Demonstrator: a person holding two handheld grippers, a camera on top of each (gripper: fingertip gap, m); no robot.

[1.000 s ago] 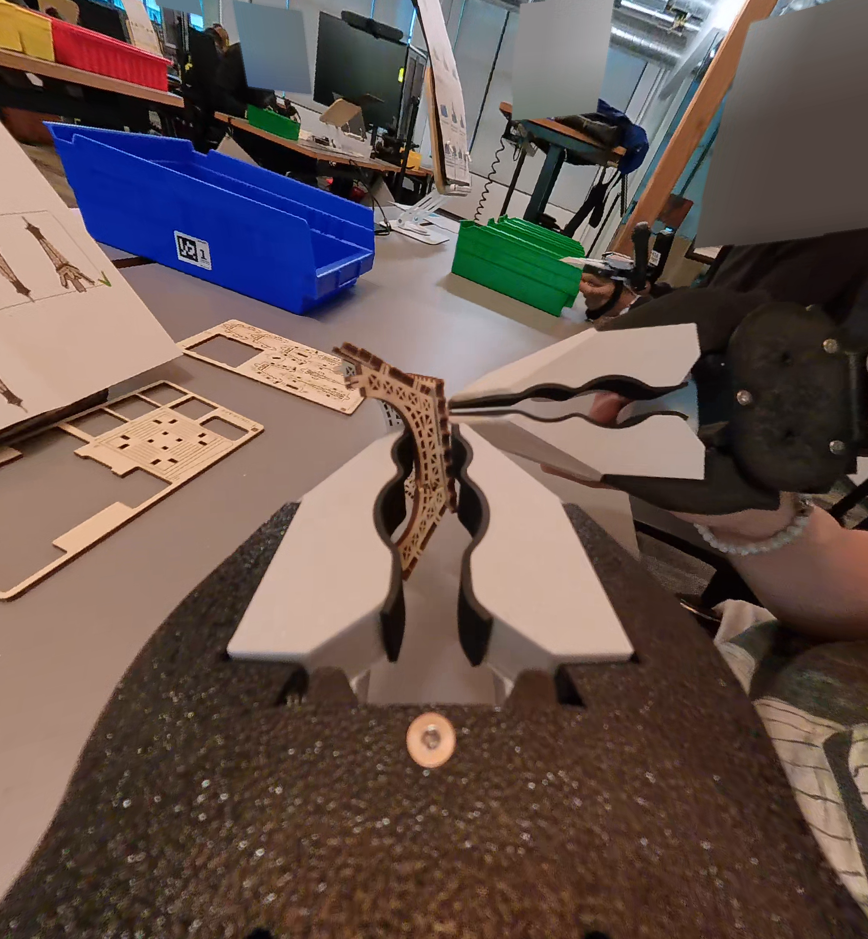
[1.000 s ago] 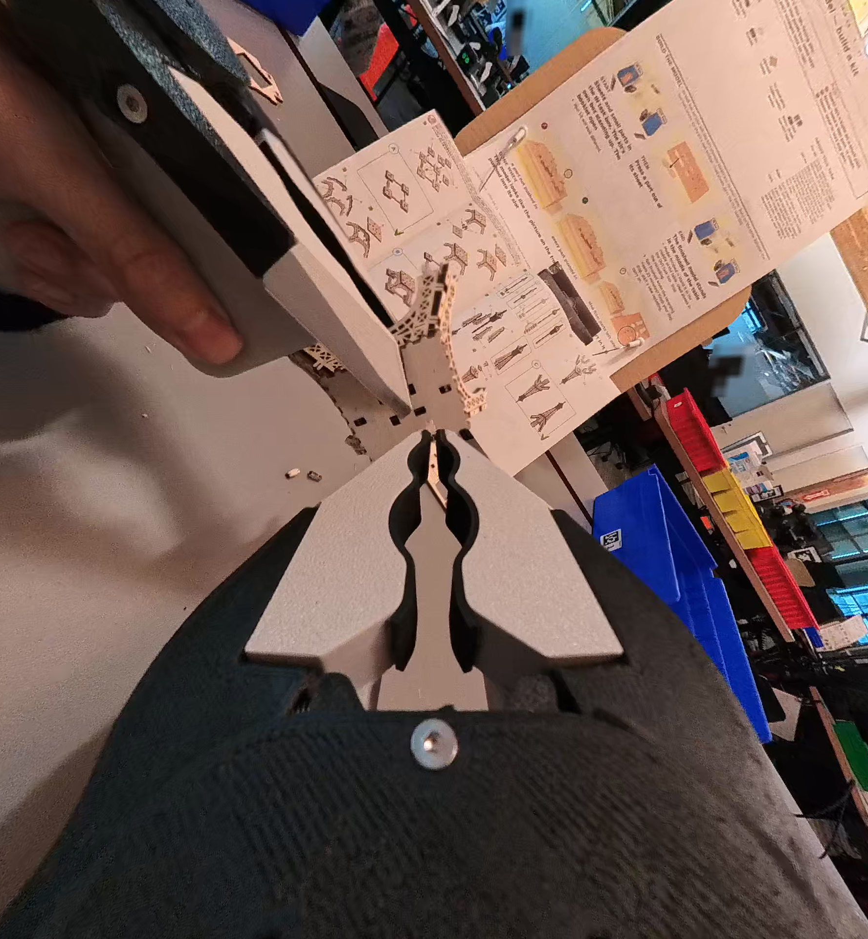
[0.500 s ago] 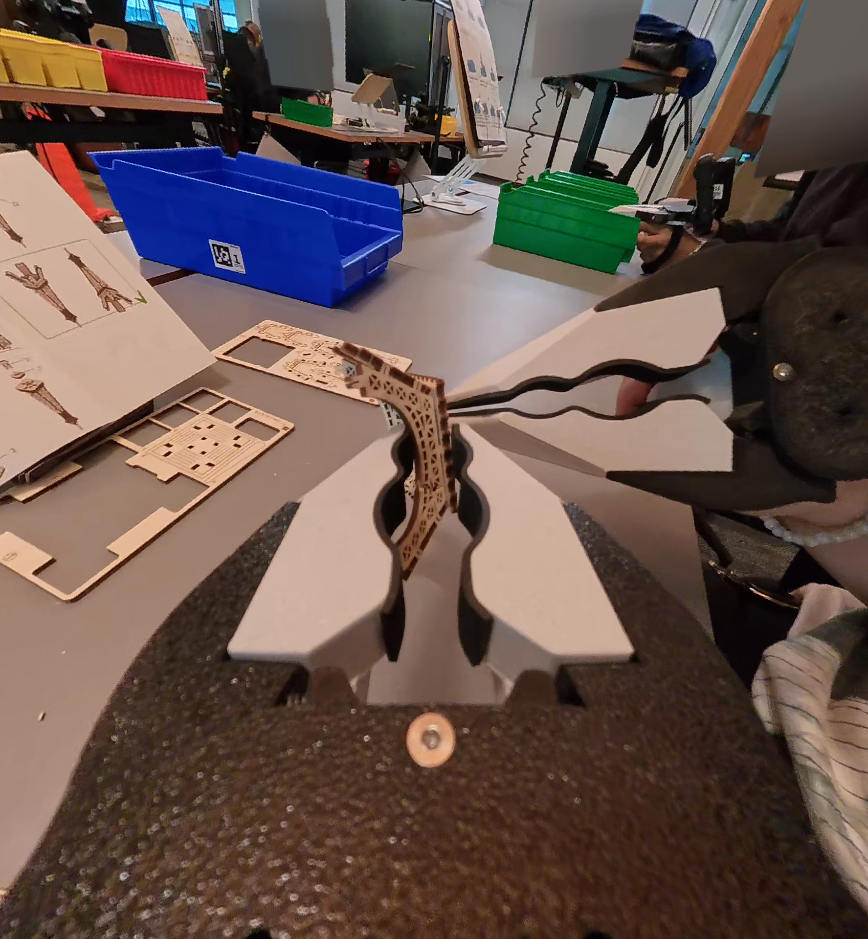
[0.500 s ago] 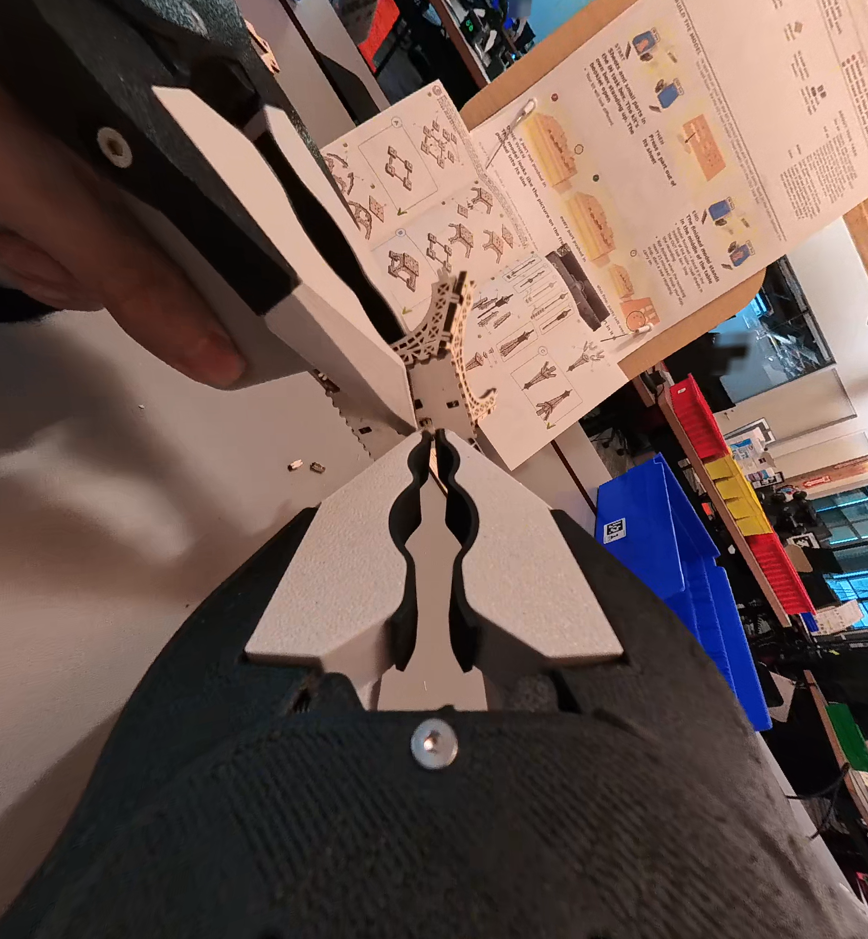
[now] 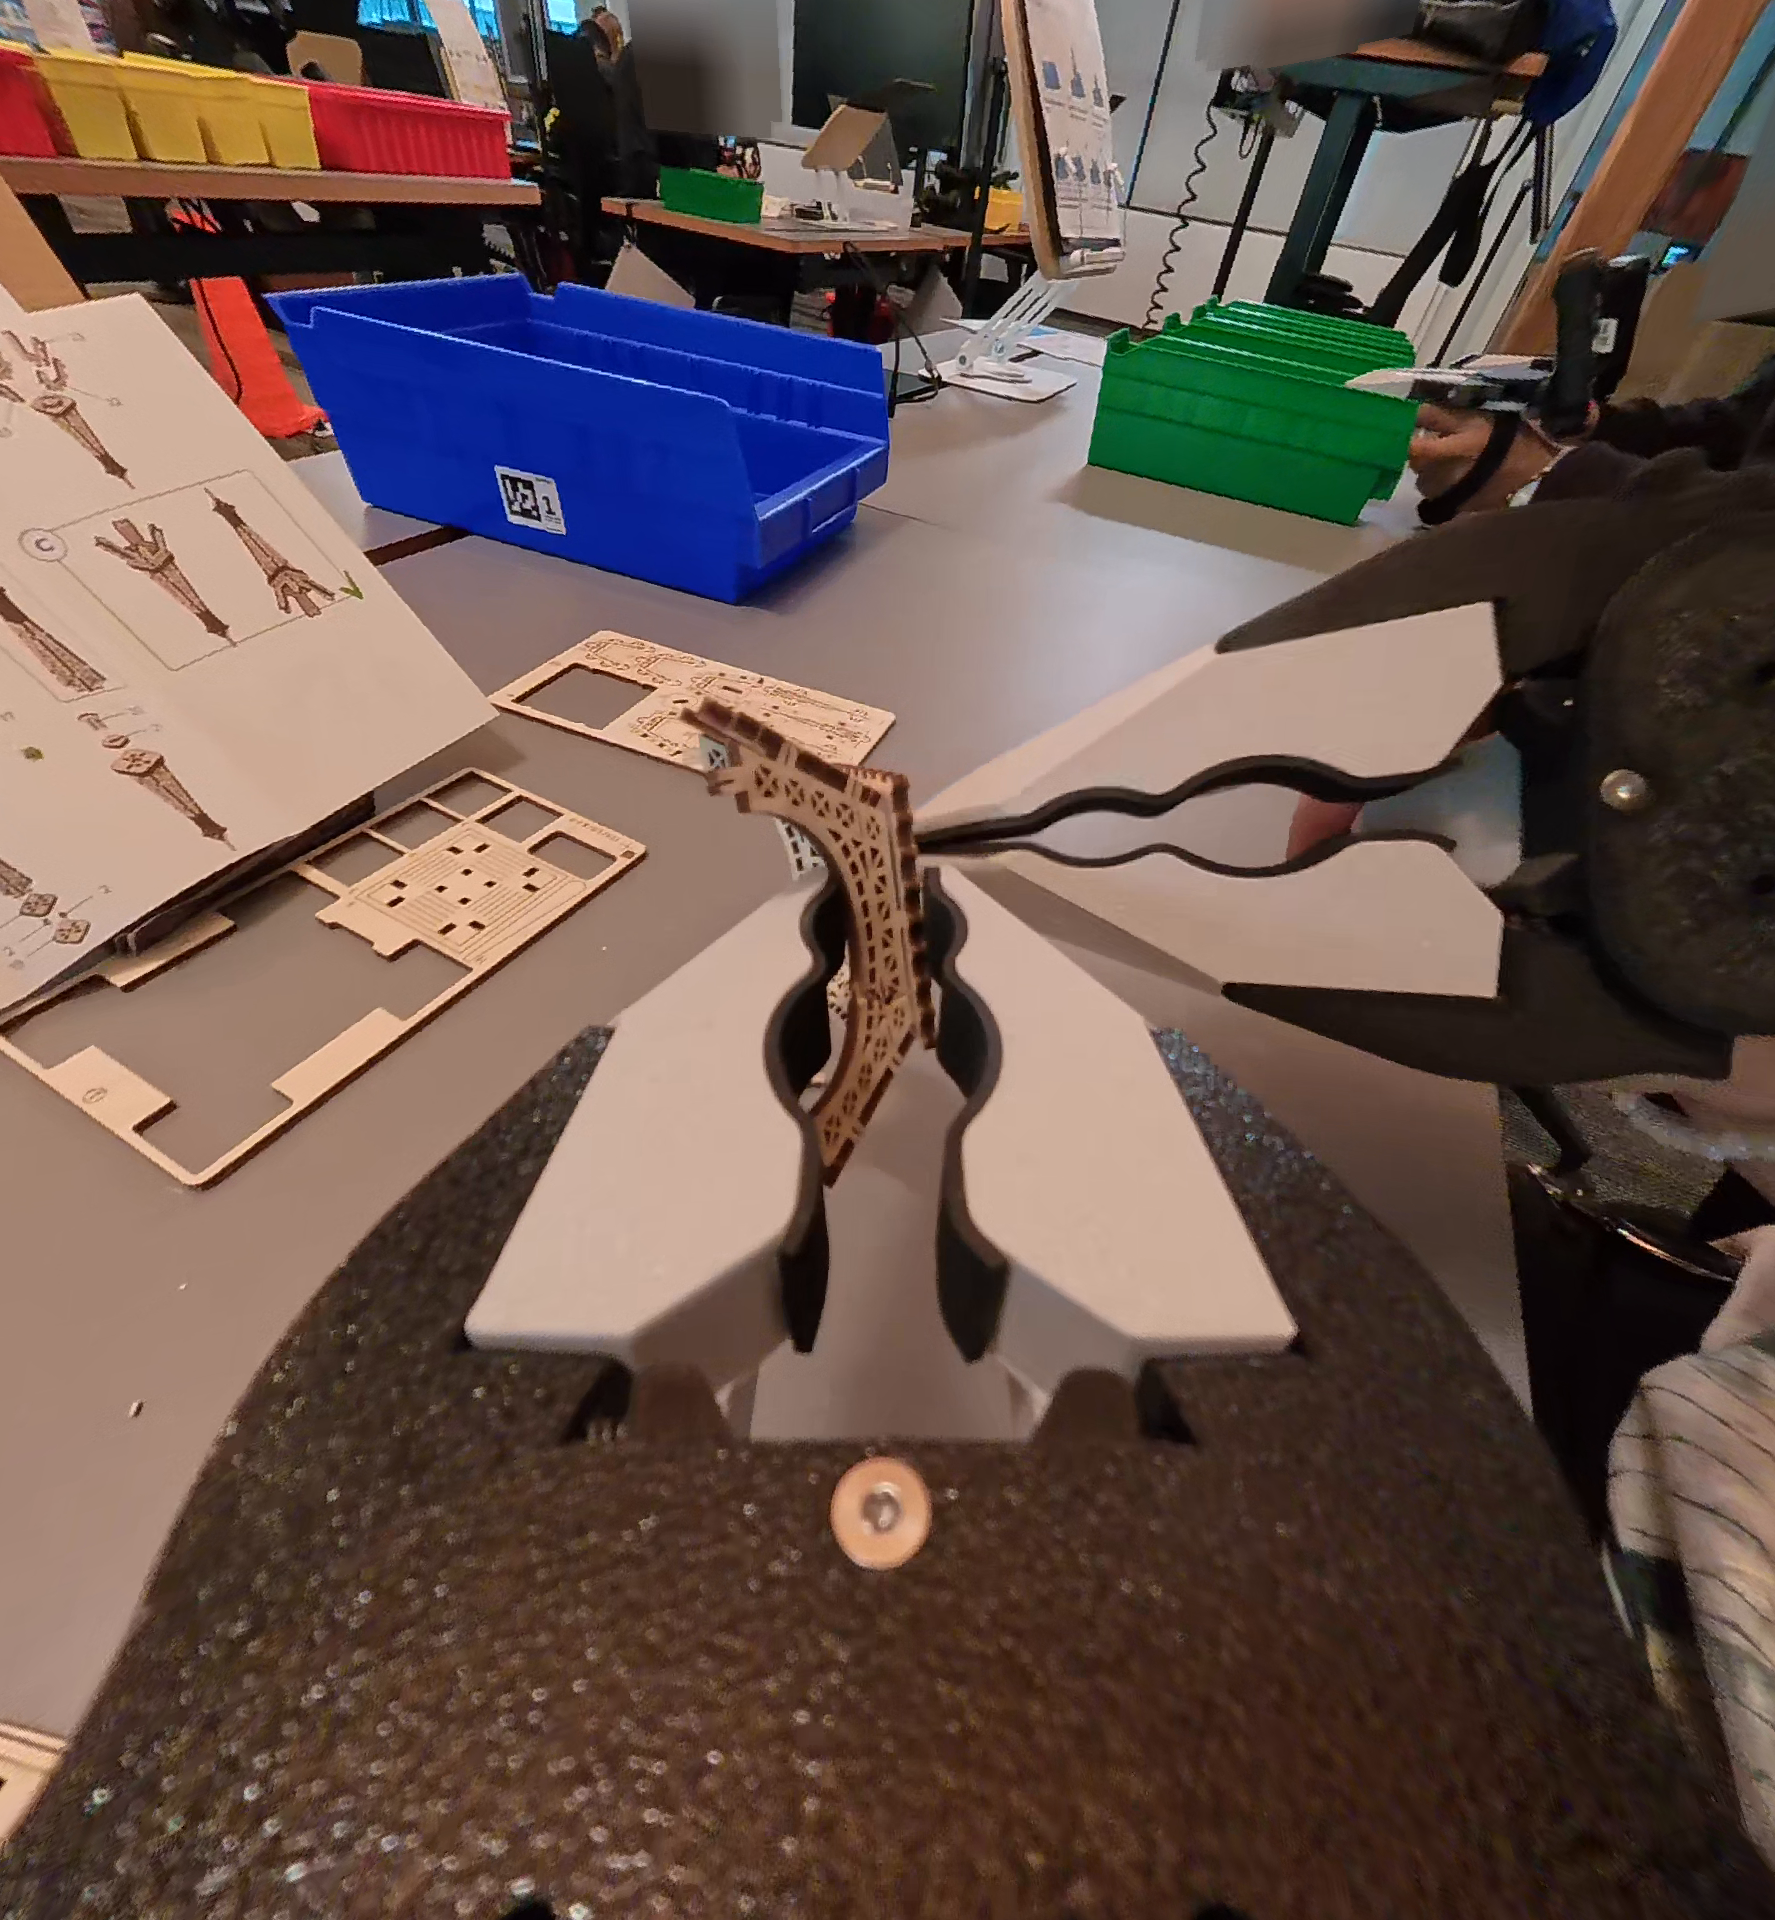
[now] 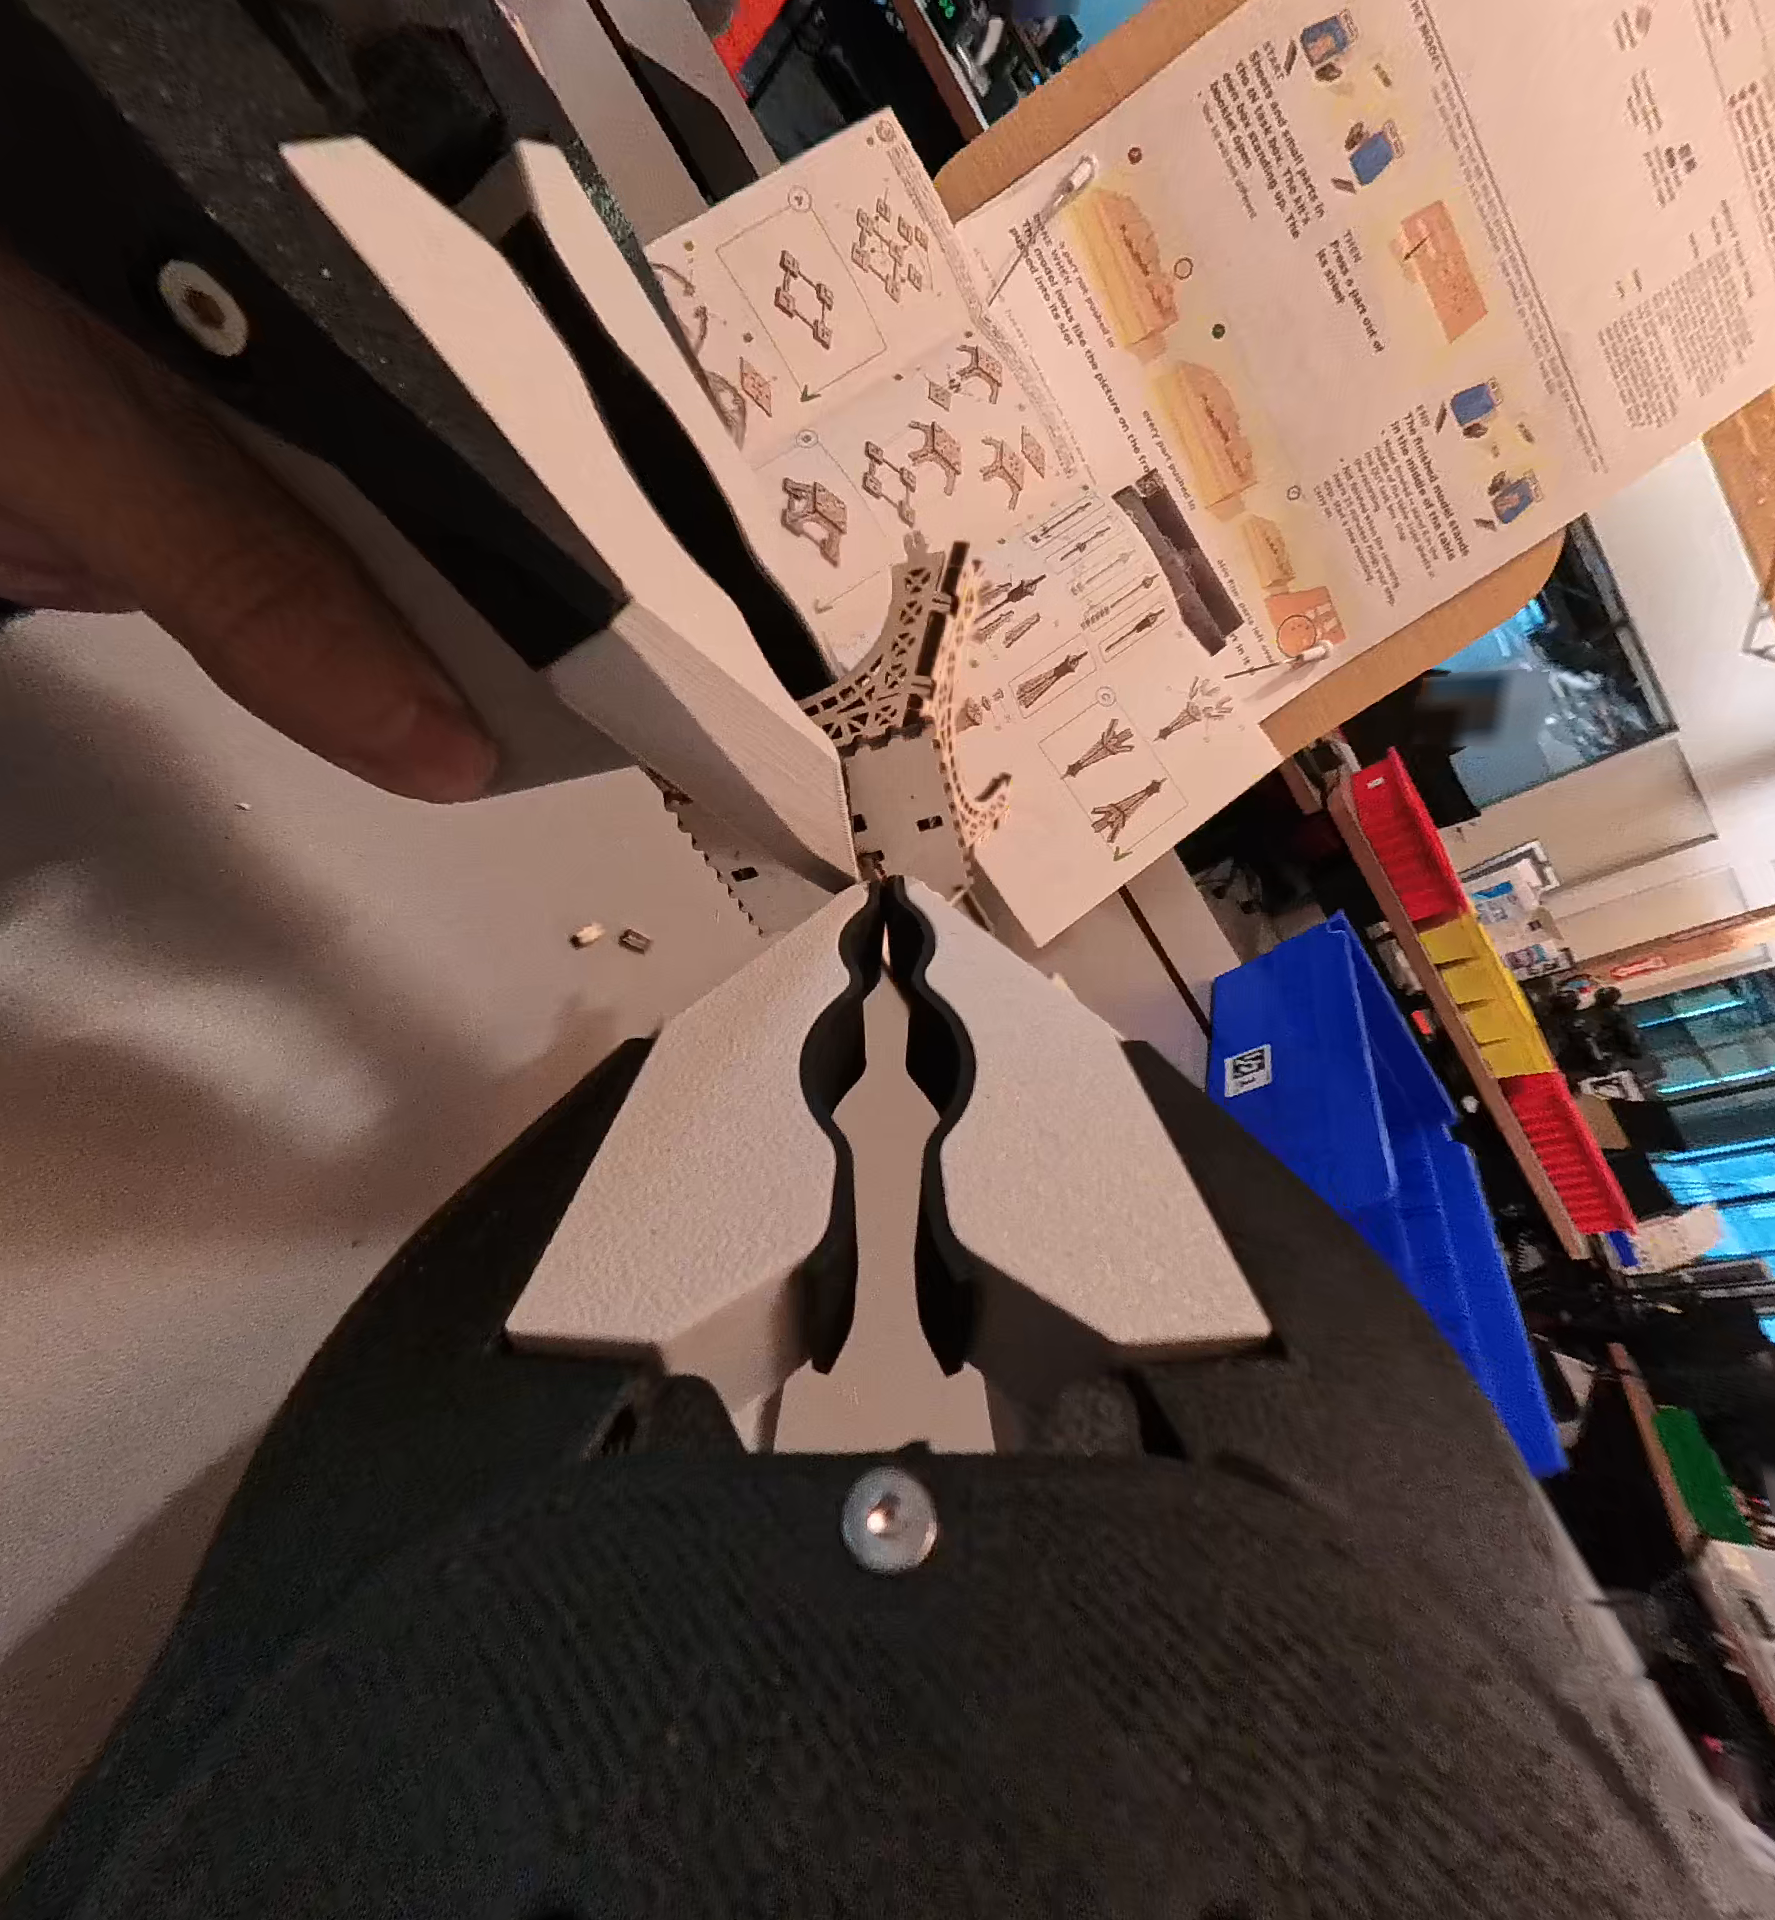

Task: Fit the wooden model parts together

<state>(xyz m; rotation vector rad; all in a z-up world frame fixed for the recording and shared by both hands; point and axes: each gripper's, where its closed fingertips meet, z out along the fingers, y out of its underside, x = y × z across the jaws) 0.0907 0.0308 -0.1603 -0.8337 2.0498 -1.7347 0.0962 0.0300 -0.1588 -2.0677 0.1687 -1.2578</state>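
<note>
Curved latticed wooden part (image 5: 867, 935) pinched between wavy-padded claws.

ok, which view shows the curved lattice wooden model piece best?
Left wrist view: the curved lattice wooden piece stands side-on between the left gripper fingers, fully lit. Right wrist view shows it backlit, partly hidden by the left gripper.

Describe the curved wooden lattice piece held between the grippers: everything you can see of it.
The curved wooden lattice piece is thin, pale laser-cut wood with dark scorched edges, truss-patterned openwork and notched tabs. It arches like a tower leg, held above the grey table. The left gripper clamps its middle; the right gripper tips meet its upper edge from the side. In the right wrist view it appears joined to another panel.
</note>
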